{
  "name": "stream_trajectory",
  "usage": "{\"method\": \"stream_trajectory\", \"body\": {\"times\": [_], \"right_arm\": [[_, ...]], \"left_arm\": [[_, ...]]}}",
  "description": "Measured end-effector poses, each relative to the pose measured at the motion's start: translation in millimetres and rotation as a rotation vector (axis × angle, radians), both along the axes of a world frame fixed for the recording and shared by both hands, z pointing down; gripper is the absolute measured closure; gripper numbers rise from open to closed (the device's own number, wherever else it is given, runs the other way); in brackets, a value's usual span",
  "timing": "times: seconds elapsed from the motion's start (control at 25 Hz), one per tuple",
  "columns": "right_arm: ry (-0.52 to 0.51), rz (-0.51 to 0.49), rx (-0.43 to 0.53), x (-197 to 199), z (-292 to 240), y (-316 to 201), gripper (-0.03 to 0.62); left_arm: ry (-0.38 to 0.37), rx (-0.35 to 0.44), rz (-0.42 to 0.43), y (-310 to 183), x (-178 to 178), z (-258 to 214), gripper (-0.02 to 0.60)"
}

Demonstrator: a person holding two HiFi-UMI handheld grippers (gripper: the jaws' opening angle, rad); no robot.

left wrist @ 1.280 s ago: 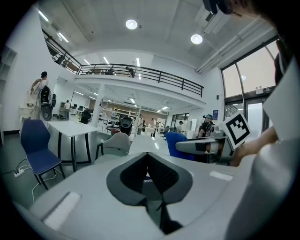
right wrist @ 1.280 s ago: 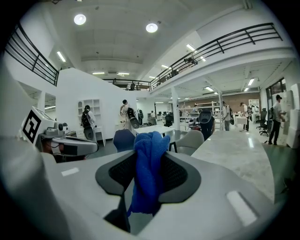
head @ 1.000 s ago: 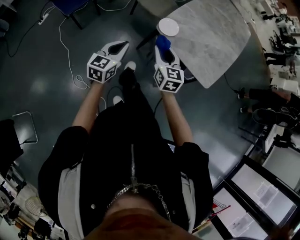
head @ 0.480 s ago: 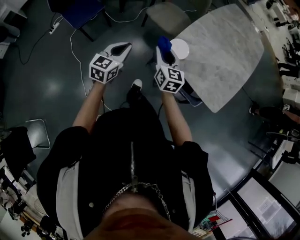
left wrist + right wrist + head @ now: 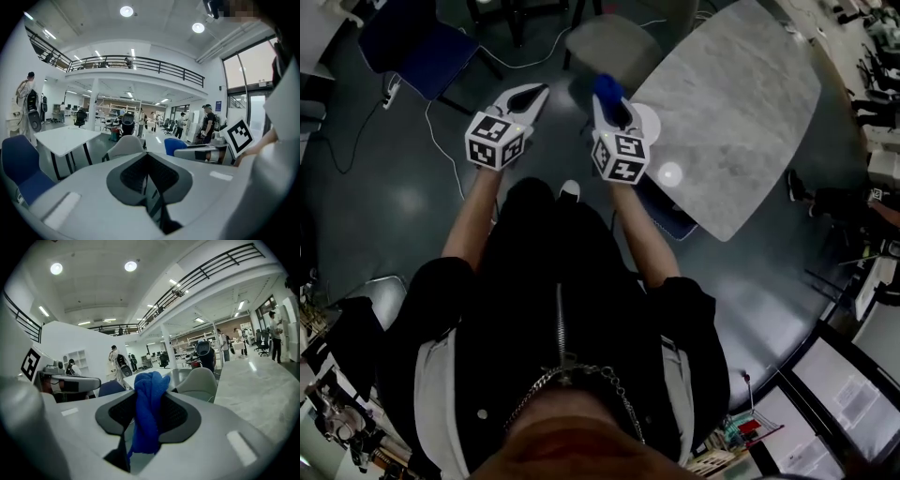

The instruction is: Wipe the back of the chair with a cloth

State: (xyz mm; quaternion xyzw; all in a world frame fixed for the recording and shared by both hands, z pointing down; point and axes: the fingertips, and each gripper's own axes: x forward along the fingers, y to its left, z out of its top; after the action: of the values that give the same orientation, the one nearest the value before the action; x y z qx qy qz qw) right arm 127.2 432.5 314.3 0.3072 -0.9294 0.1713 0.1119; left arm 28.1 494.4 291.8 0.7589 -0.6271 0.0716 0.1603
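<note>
The left forearm [image 5: 475, 217] and the right forearm [image 5: 639, 234] both reach forward from the body, side by side and apart; the left gripper [image 5: 534, 95] points ahead, its jaws closed together with nothing between; the right gripper [image 5: 613, 107] points ahead too, its jaws pressed on a blue cloth [image 5: 605, 86].

Grey chair [image 5: 611, 42] lower in frame, nearer cloth [image 5: 606, 86] in R gripper [image 5: 612, 105]; blue chair [image 5: 422, 52] fuller at upper L.
</note>
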Motion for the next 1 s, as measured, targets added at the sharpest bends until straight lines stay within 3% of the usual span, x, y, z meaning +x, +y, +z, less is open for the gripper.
{"method": "stream_trajectory", "body": {"times": [0.4,0.72,1.0], "right_arm": [[0.004,0.085,-0.044,-44,-43,-60,0.444],[0.055,0.284,-0.075,-100,-19,-166,0.444],[0.078,0.393,-0.131,-144,-2,-241,0.444]], "left_arm": [[0.037,0.0,0.098,-91,-35,-44,0.571],[0.026,-0.011,0.296,-212,-93,-24,0.571],[0.049,-0.04,0.44,-290,-123,-10,0.571]]}}
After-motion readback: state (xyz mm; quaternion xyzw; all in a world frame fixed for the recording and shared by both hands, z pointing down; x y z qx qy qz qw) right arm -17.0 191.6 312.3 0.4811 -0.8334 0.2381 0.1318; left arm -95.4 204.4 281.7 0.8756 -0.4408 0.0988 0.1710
